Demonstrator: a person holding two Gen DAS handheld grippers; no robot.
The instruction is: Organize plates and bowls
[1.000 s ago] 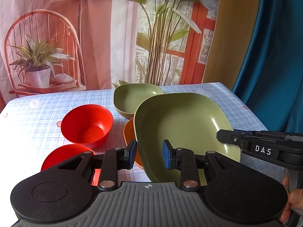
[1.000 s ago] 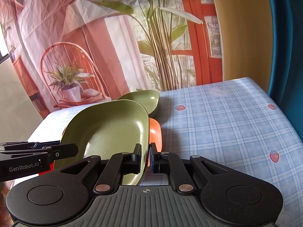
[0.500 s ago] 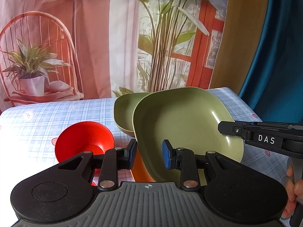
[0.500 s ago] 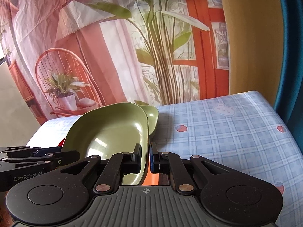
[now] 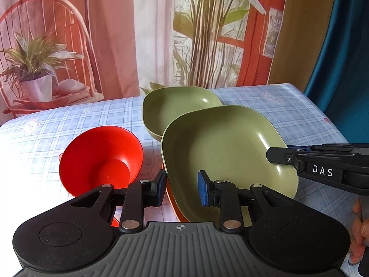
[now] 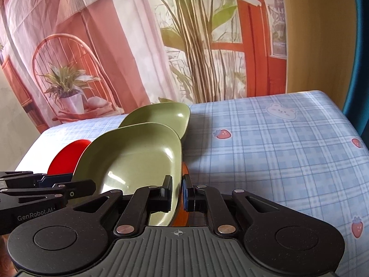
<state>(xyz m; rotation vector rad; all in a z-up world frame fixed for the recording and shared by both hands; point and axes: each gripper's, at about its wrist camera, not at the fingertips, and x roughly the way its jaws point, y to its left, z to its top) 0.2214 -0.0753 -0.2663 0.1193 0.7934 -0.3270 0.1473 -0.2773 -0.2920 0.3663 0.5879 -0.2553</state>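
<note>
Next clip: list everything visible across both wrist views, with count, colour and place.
Green plate: one, olive green, tilted, its right edge pinched by the right tongs.
Green bowl: one, olive green, on the table behind the plate.
Red bowl: one, red, tipped on its side left of the plate.
Orange dish: one, orange, mostly hidden under the plate.
Tablecloth: one, blue plaid with bears and strawberries.
Backdrop: one, printed chair and plants.
Left tongs: open, near the plate's rim.
Right tongs: shut on the plate.

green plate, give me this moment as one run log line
right tool: shut on green plate rim | left tool: open, holding nothing | plate over orange dish | green bowl behind
</note>
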